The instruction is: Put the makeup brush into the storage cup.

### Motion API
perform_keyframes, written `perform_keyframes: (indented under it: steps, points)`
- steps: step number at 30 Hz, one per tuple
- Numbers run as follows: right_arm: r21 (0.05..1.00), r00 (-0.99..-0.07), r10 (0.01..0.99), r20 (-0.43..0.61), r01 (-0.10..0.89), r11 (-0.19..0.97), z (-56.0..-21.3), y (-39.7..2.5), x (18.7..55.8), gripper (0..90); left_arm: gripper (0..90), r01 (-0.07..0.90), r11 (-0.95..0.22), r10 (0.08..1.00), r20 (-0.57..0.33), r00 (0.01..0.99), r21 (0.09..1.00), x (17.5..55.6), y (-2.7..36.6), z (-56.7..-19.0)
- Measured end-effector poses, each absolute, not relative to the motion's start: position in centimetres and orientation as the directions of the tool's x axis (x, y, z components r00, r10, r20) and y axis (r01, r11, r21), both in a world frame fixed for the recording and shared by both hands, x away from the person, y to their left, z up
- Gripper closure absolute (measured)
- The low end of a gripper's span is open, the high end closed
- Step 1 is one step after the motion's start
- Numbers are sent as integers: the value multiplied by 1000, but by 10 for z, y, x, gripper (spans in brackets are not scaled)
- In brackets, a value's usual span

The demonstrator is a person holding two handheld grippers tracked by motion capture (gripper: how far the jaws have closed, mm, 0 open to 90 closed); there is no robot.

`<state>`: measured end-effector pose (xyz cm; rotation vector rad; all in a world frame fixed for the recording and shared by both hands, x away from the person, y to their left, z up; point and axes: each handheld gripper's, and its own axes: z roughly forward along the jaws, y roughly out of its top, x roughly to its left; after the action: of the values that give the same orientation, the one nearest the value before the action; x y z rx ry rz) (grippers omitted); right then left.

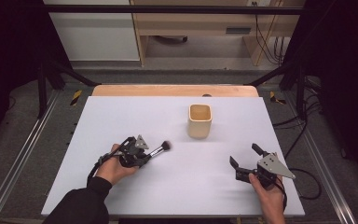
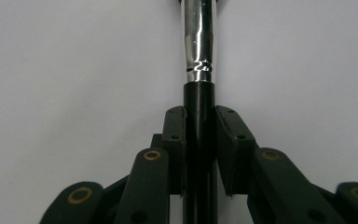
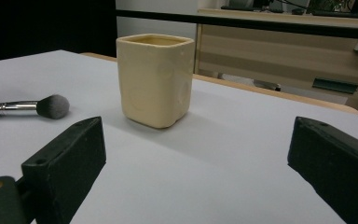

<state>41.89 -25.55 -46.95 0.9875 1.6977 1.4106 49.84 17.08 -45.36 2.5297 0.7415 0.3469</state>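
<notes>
A makeup brush (image 1: 160,149) with a black handle, silver ferrule and dark bristles lies just over the white table at the left, and my left gripper (image 1: 142,156) is shut on its handle. In the left gripper view the black handle (image 2: 199,140) runs up between the two jaws to the silver ferrule (image 2: 198,37). A cream square cup (image 1: 200,121) stands upright at the centre back, open and empty-looking. My right gripper (image 1: 244,156) rests open near the front right, pointing toward the cup (image 3: 154,79). The brush head (image 3: 52,106) shows at the left of the right gripper view.
The white table top (image 1: 177,196) rests on a wooden board (image 1: 174,90) that shows along the far edge. Black frame bars, cables and a wooden desk stand beyond the table.
</notes>
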Motion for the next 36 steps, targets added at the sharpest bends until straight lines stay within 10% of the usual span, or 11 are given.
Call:
perform_keyframes:
  steps: [36]
  points:
    - [988, -462, 886, -42, 113, 105, -469, -251, 418, 43, 744, 355, -664, 528, 77, 846, 658, 490, 157, -437]
